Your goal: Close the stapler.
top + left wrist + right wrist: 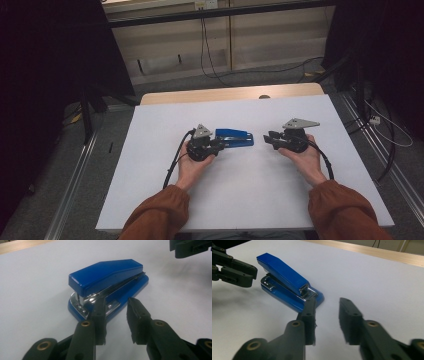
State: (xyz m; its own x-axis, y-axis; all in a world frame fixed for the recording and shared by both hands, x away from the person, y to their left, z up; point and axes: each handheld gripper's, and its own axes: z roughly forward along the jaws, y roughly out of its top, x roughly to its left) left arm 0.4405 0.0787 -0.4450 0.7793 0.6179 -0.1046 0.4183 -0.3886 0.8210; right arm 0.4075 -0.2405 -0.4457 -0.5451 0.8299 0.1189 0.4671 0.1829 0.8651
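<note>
Btwn both open tongs, stapler [234,137] lies flat, w/o contact.

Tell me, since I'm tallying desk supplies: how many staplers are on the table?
1. The blue stapler lies on the white table, between the left tongs and the right tongs.
</note>
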